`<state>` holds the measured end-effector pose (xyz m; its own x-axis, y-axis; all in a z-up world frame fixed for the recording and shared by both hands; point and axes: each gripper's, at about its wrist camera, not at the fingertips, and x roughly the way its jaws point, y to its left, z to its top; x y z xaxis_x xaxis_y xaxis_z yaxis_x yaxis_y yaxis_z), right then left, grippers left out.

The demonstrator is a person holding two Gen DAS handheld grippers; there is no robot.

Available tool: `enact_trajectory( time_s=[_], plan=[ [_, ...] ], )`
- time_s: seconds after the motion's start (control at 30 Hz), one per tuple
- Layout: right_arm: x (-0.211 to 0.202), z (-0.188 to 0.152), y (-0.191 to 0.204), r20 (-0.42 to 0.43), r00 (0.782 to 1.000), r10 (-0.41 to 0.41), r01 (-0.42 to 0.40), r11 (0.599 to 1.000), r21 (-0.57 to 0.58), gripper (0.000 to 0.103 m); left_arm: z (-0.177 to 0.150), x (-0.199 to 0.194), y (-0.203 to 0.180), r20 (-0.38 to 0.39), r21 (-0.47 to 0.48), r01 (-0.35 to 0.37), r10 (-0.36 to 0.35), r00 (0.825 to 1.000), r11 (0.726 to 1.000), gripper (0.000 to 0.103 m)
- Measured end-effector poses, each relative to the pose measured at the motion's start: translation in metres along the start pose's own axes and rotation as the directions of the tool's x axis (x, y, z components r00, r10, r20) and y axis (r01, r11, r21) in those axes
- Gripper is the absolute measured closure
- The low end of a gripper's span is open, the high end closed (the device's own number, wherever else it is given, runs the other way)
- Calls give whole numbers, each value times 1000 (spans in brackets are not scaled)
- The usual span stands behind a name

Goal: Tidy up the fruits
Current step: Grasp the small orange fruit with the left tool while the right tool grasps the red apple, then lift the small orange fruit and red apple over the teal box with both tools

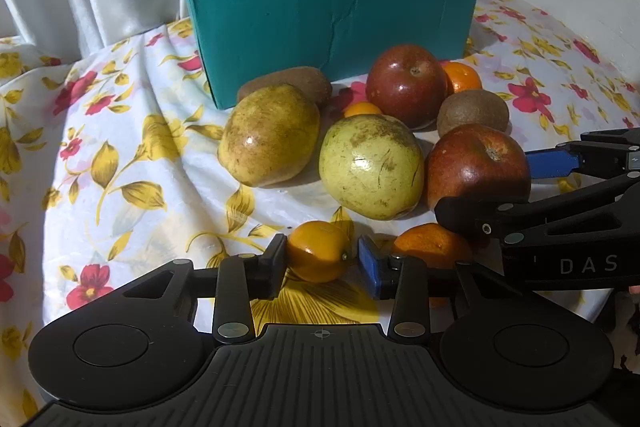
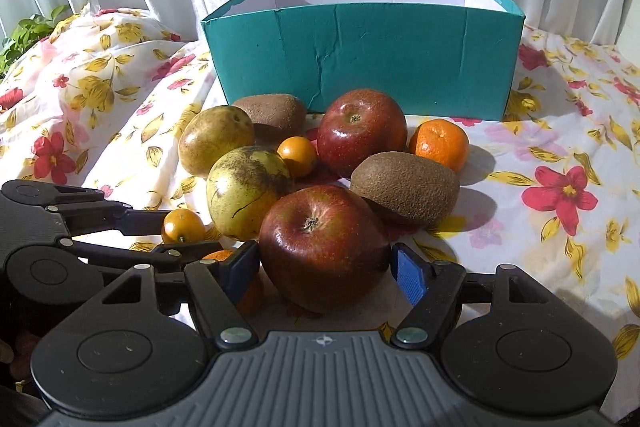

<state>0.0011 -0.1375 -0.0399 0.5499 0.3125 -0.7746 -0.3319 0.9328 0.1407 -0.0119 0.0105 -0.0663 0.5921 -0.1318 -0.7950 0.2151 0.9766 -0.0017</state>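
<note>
Fruit lies on a floral tablecloth in front of a teal box [image 1: 332, 23], which also shows in the right wrist view [image 2: 360, 55]. My left gripper [image 1: 322, 261] has its jaws around a small orange fruit [image 1: 318, 251], touching on the left with a small gap on the right. My right gripper [image 2: 326, 267] is open around a red apple [image 2: 324, 247], with a gap at the right pad. In the left wrist view that apple [image 1: 476, 163] sits between the right gripper's fingers [image 1: 552, 163]. Two yellow-green pears [image 1: 372, 165], another apple [image 1: 406, 85], two kiwis [image 1: 472, 111] and mandarins [image 1: 432, 245] lie close by.
The teal box is open on top, with white inner walls, and stands at the back of the table. White curtains hang behind it. The cloth is bunched in folds at the left [image 2: 100, 59]. A green plant [image 2: 24, 35] shows at the far left.
</note>
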Motion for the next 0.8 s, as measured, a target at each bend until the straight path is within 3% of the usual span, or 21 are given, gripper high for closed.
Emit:
enact_trajectory(
  time_s=[0.27,0.8],
  plan=[
    [3,1,-5,0,1000,25,-25,999,22,30,0,-3,1,0,-14,0,0,1000,1000,66],
    [-26,6,-21,45,999,23,-25,998,59,31,35,-36,-3,89,-42,-16,19,996,999,66]
  ],
)
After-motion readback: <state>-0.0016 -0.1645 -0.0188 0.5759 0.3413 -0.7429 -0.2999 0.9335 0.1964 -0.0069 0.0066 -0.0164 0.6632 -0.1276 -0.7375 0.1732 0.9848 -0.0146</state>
